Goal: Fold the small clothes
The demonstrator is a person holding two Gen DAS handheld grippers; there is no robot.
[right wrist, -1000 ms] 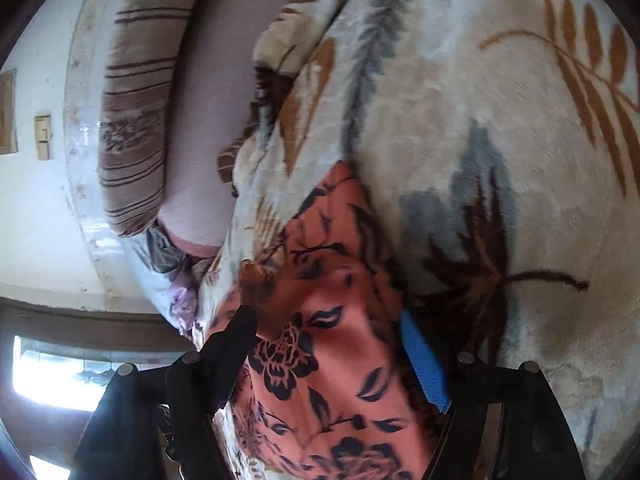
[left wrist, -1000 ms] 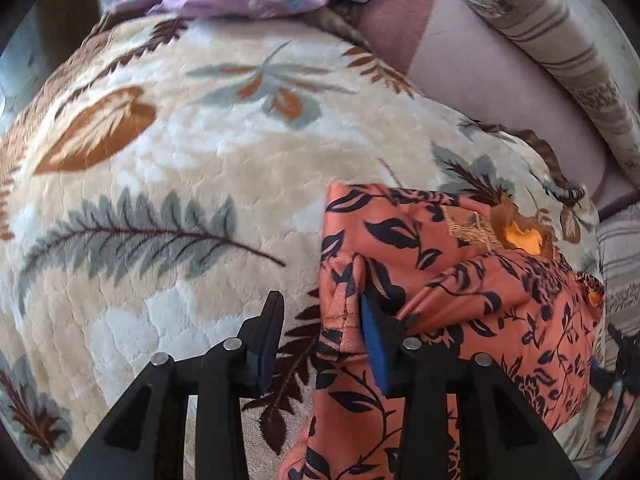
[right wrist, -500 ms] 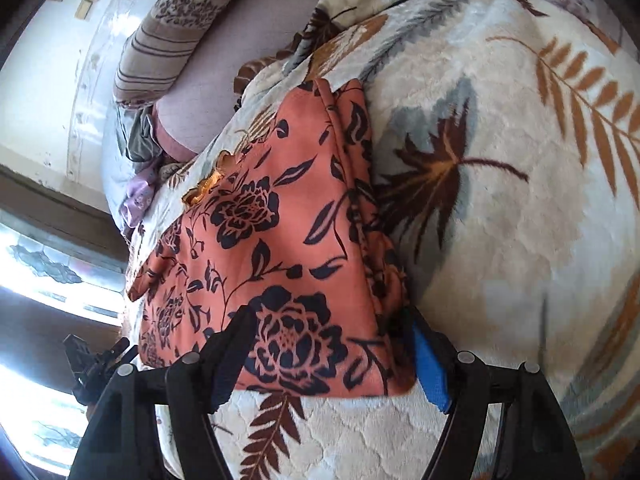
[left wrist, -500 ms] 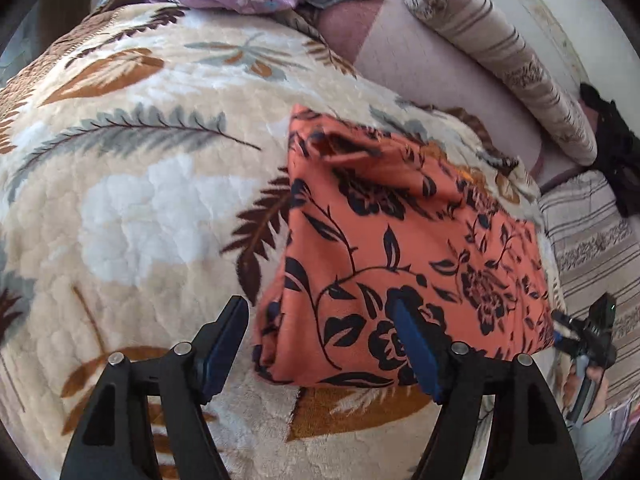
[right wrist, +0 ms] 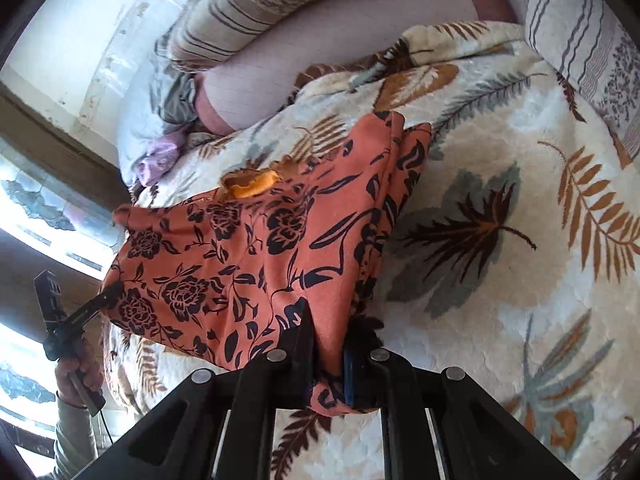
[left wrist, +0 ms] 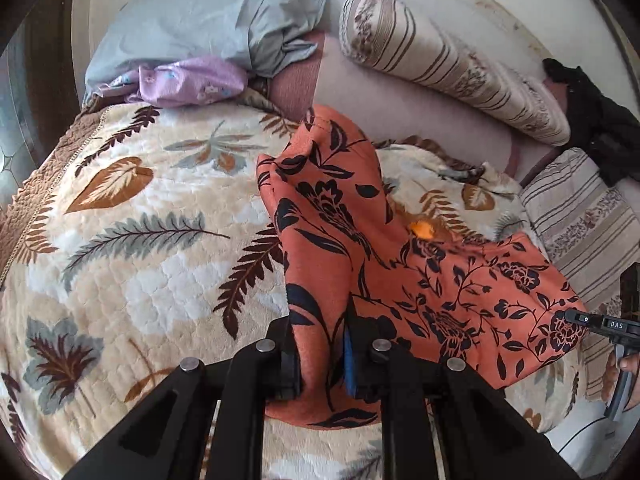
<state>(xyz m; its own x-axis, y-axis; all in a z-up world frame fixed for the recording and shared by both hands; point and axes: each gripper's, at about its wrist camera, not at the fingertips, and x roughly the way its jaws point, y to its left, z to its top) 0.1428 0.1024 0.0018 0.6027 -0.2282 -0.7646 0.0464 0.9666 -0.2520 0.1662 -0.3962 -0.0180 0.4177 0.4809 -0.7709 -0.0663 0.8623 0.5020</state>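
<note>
An orange garment with a black flower print [left wrist: 332, 216] [right wrist: 256, 248] hangs lifted above the leaf-patterned blanket [left wrist: 152, 248] [right wrist: 500, 184], stretched between both grippers. In the left wrist view my left gripper [left wrist: 320, 360] has its jaws closing, and a bunched fold of the garment's near edge is pinched between the pads. My right gripper [right wrist: 328, 360] is closing the same way on the other near corner. Each view also shows the other gripper at the garment's far corner: the right gripper [left wrist: 600, 324], the left gripper [right wrist: 80, 312]. The garment's far end still touches the blanket.
A striped bolster [left wrist: 448, 64] and a grey pillow [left wrist: 208, 20] lie at the head of the bed, with a purple cloth [left wrist: 188, 84] beside them. A black cloth [left wrist: 592, 120] and a striped cushion [left wrist: 580, 224] sit at the right. A bright window [right wrist: 36, 200] is at the left.
Both grippers stood open around the garment's near edge as it lay flat. They have since closed on it and risen, lifting that edge off the blanket.
</note>
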